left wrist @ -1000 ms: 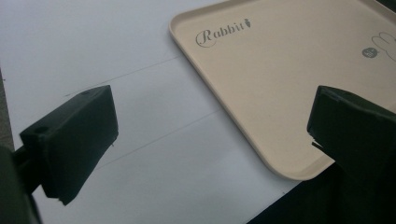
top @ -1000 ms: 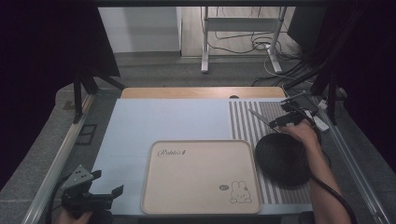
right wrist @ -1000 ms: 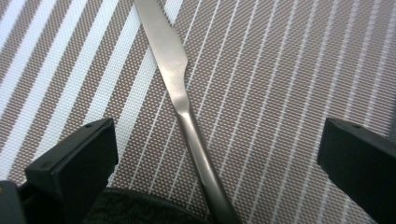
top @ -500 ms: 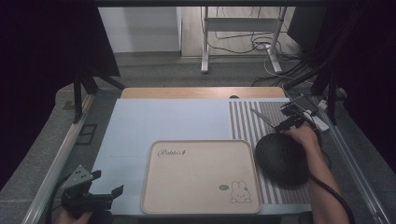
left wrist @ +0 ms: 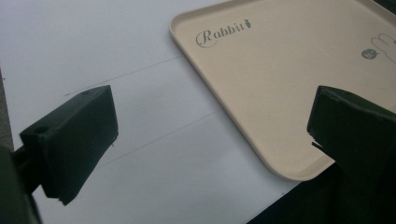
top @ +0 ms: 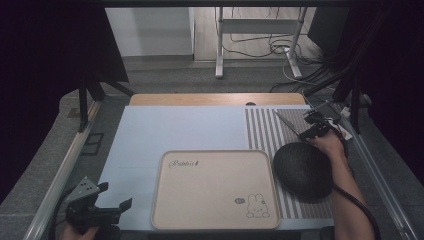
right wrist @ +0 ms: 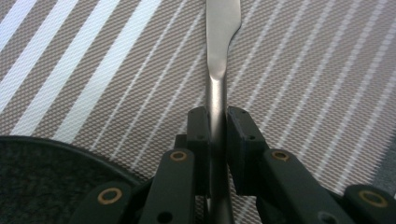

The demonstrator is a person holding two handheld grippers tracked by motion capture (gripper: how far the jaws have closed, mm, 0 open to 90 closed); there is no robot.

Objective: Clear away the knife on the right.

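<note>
A silver table knife (right wrist: 221,56) lies on the striped placemat (right wrist: 116,70), blade pointing away from me. My right gripper (right wrist: 217,121) has just been closing its jaws, and the pads now press on the knife's handle from both sides. In the high view the knife (top: 286,124) lies at the mat's far right, with the right gripper (top: 311,132) just behind it. A black round dish (top: 303,170) sits right beside that hand. My left gripper (top: 114,201) rests open near the table's front left corner, with nothing between its fingers (left wrist: 74,135).
A beige tray (top: 215,190) with a rabbit print lies at the front middle, and its corner (left wrist: 280,116) reaches between the left jaws' line of sight. The pale blue mat (top: 175,130) covers the table's left and middle. The dish's rim (right wrist: 46,154) lies close left of the right jaws.
The right gripper's jaws have closed onto the knife handle, and the hand has shifted slightly. The left gripper has stayed where it was.
</note>
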